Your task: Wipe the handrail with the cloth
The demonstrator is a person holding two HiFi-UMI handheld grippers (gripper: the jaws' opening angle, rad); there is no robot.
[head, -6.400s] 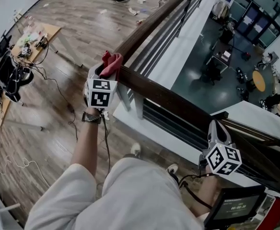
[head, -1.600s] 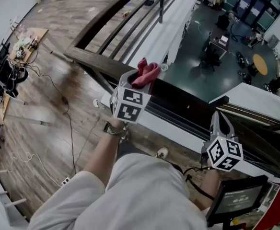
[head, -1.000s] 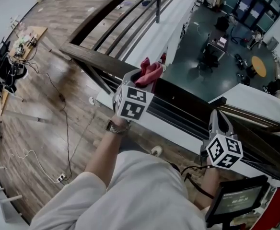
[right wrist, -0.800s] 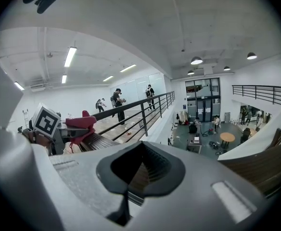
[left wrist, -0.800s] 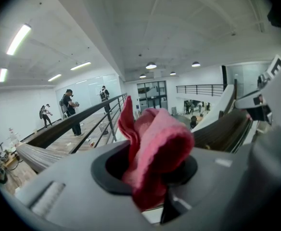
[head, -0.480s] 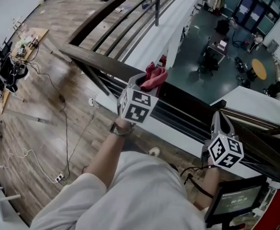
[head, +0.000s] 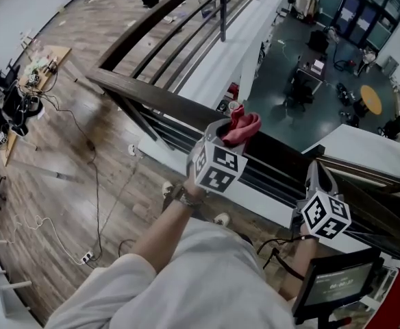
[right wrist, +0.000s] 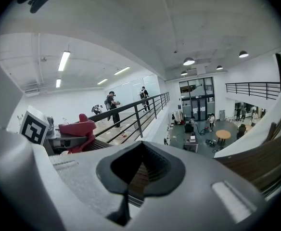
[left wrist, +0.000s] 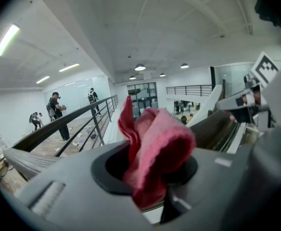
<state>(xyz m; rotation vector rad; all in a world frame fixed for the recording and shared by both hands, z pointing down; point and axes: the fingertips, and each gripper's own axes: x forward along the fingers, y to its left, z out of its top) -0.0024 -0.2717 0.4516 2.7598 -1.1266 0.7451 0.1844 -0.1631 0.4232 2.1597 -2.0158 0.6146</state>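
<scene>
Head view: the left gripper point(head: 229, 130) stood just off centre toward 2 o'clock, its jaws clamped on a bunched red cloth point(head: 244, 123). The cloth sat over the top face of the dark wooden handrail point(head: 152, 98); actual contact could not be confirmed. Half a second earlier the same gripper and cloth were nearer centre. Both had since shifted along the rail toward 4 o'clock, closing on the right gripper point(head: 316, 177). Over the 1.6 seconds before this, the travel ran steadily in that direction, away from the rail's corner at 10 o'clock.

The right gripper held its place at 4 o'clock, by the rail, unchanged through the earlier frames.

Left gripper view: the cloth point(left wrist: 155, 148) filled the opening of the left gripper point(left wrist: 152, 179) and stood up out of it, folded, with one pointed flap toward 12 o'clock. The handrail point(left wrist: 30, 159) ran off at 8 o'clock.

Right gripper view: the jaws of the right gripper point(right wrist: 139, 177) were together and held nothing. Rail wood point(right wrist: 261, 170) showed at 4 o'clock. The cloth point(right wrist: 78, 129) appeared at 9 o'clock in the other gripper's hold.

A screen point(head: 333, 285) sat at 5 o'clock in the head view.
</scene>
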